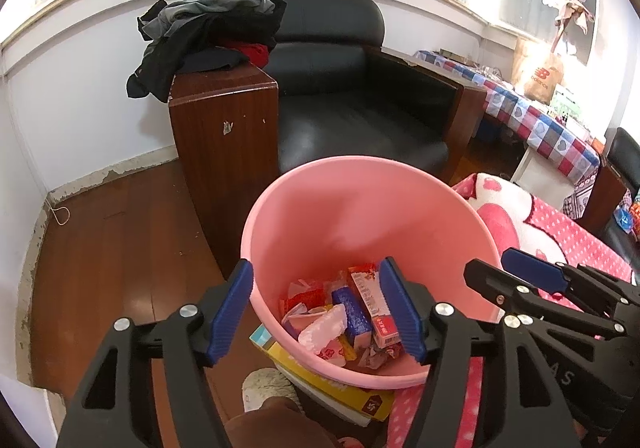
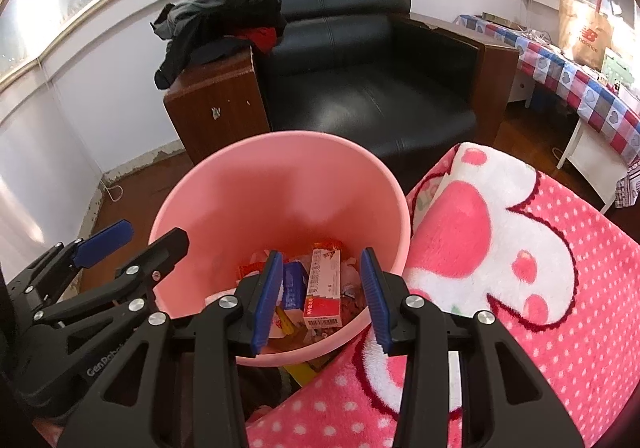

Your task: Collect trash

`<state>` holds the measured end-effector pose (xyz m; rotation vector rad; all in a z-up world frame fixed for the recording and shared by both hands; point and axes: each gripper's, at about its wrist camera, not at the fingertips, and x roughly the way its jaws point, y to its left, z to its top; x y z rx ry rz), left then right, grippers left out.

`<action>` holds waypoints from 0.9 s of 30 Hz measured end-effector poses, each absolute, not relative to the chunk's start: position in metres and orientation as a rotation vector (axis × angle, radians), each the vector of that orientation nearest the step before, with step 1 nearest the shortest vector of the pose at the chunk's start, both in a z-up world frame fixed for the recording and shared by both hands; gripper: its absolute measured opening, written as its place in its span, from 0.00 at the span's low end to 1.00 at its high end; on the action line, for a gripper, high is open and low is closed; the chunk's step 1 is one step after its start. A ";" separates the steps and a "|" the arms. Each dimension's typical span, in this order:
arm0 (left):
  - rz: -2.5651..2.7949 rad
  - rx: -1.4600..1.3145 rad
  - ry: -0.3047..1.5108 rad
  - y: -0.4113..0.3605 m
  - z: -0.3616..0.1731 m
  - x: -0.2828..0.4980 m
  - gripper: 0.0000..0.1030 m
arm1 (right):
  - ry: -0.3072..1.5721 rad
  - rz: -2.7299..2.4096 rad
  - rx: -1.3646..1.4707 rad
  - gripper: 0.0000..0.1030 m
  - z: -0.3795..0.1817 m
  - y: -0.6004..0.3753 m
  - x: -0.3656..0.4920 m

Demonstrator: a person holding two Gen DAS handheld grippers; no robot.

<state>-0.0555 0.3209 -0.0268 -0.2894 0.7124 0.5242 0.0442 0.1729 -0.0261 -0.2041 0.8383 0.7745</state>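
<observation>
A room with a wooden floor (image 1: 120, 232) and white walls is showing in both wrist views, with a black leather armchair (image 1: 340, 96) sitting against the far wall and a heap of dark clothes (image 1: 200, 36) lying over its wooden armrest. Off to the right, a bench (image 1: 540, 120) draped in a red, white and blue checked cloth is carrying a brown paper bag (image 1: 538, 76) and other clutter. A pink fleece blanket (image 2: 500, 248) with white dots and a cartoon print is lying just beside a pink bin (image 1: 360, 216), touching its right side in the right wrist view.

The bin is standing on the floor in front of the armchair, partly over a yellow box (image 1: 340, 388). Trash is lying at its bottom: a red and white carton (image 2: 324, 292), a blue box (image 2: 294, 286) and crumpled wrappers (image 1: 320, 328).

Both tools are hovering over the bin's near rim. The left tool (image 1: 320, 312) is standing wide, nothing between its blue pads. The right tool (image 2: 320, 294) is standing partly apart, also gripping nothing, its fingers framing the trash below.
</observation>
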 end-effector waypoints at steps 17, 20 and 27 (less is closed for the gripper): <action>0.523 -0.300 0.658 0.314 -0.018 -0.067 0.73 | 0.695 0.832 -0.202 0.40 -0.005 0.156 0.018; 0.522 -0.312 0.635 0.314 -0.015 -0.073 0.75 | 0.684 0.838 -0.194 0.40 -0.003 0.152 0.015; 0.533 -0.301 0.593 0.308 -0.006 -0.086 0.75 | 0.641 0.835 -0.171 0.53 0.002 0.138 0.003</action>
